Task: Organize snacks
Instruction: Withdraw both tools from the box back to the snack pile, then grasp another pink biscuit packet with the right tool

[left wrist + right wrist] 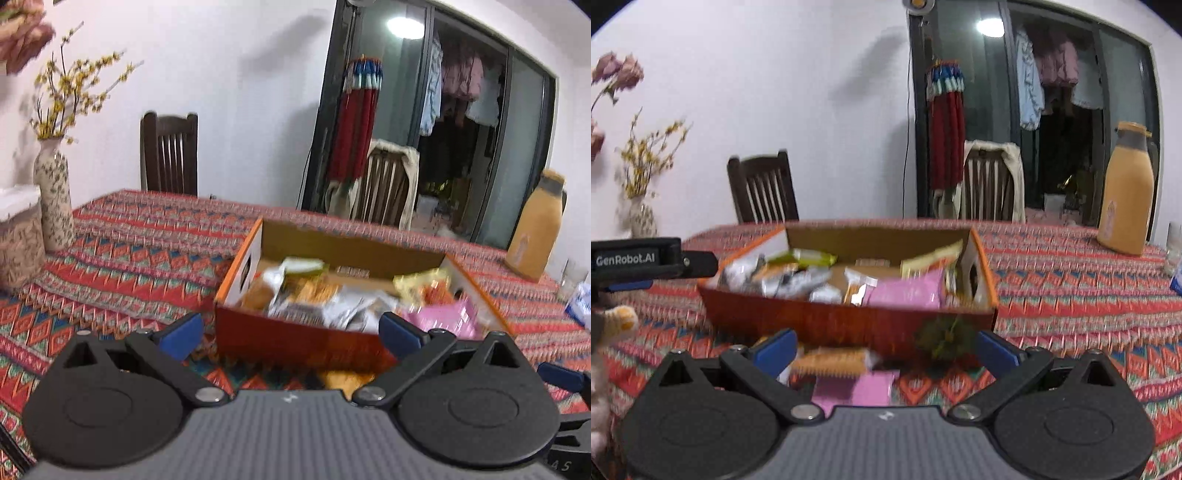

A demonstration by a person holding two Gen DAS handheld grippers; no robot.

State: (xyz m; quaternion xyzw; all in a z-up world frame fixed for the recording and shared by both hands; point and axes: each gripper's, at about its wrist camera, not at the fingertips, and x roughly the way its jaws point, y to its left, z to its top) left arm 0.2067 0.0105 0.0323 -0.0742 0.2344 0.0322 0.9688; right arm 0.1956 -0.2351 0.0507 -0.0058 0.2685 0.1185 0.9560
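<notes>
An orange cardboard box (pixel 295 341) (pixel 849 321) sits on the patterned tablecloth and holds several snack packets, among them a pink one (pixel 443 319) (pixel 908 293) and a yellow one (pixel 421 282). My left gripper (pixel 291 334) is open and empty just in front of the box's near wall. My right gripper (pixel 886 350) is open and empty, above an orange biscuit packet (pixel 831 362), a pink packet (pixel 857 391) and a dark green packet (pixel 945 338) lying on the cloth before the box. The left gripper's body (pixel 639 258) shows at the right wrist view's left edge.
A flowered vase (pixel 53 195) and a fabric basket (pixel 18 247) stand at the left. An orange thermos jug (pixel 1126 192) (pixel 535 232) stands at the back right, with a glass (pixel 1174 251) beside it. Two chairs (pixel 170 155) (pixel 993 181) stand behind the table.
</notes>
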